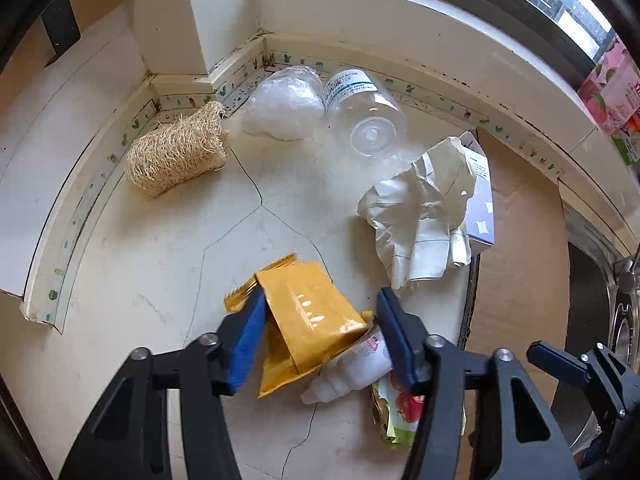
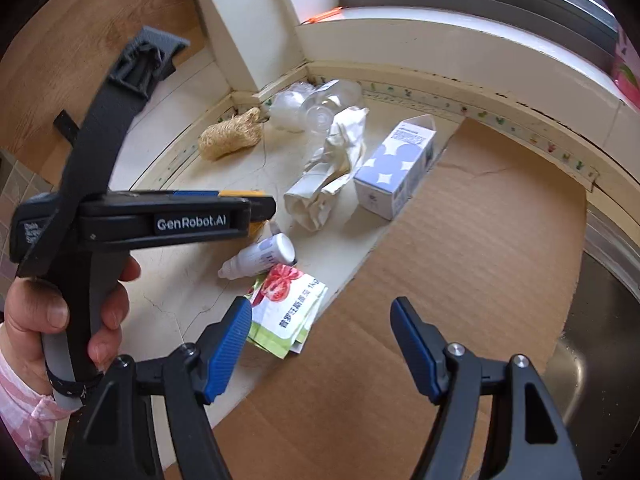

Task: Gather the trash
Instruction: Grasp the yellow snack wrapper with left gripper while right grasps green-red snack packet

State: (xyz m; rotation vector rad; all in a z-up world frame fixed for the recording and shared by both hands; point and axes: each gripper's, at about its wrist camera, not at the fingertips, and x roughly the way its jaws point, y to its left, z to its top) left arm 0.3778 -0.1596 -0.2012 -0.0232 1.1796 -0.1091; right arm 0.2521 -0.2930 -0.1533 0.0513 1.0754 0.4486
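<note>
1. Left gripper (image 1: 322, 340): blue pads spread wide, nothing clamped. Crinkled mustard-yellow foil wrapper (image 1: 308, 312) lies on the cracked white countertop (image 1: 160, 260) between them, touching or just off the left pad; cannot tell which.
2. Wrapper's long axis runs roughly along the fingers, so closing likely pinches across its width.
3. Right gripper (image 2: 322, 346): agape, empty, over brown cardboard sheet (image 2: 460, 240); left is nearer.

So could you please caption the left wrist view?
Left hand-held gripper straddles a yellow wrapper on the cluttered counter.
</note>
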